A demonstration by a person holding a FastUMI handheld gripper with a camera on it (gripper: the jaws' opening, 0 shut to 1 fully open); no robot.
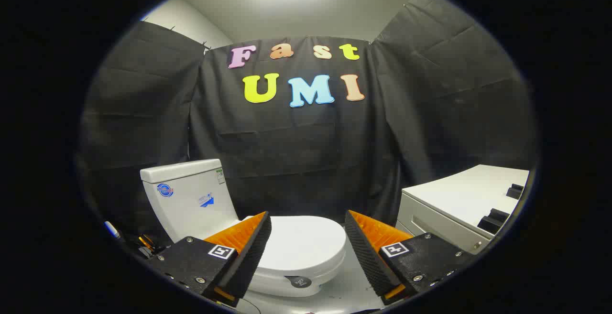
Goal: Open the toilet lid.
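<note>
Just ahead of the fingers: toilet lid (303, 247) down, closed on the bowl, tank (189, 194) far left. Gripper (308, 252) spread wide, holding nothing, no contact. White cabinet (459, 204) right.

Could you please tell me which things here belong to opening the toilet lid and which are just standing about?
Job:
- closed white oval toilet lid, seen between the open fingers
- gripper

Standing about:
- white toilet tank
- white cabinet with black blocks on top
</note>
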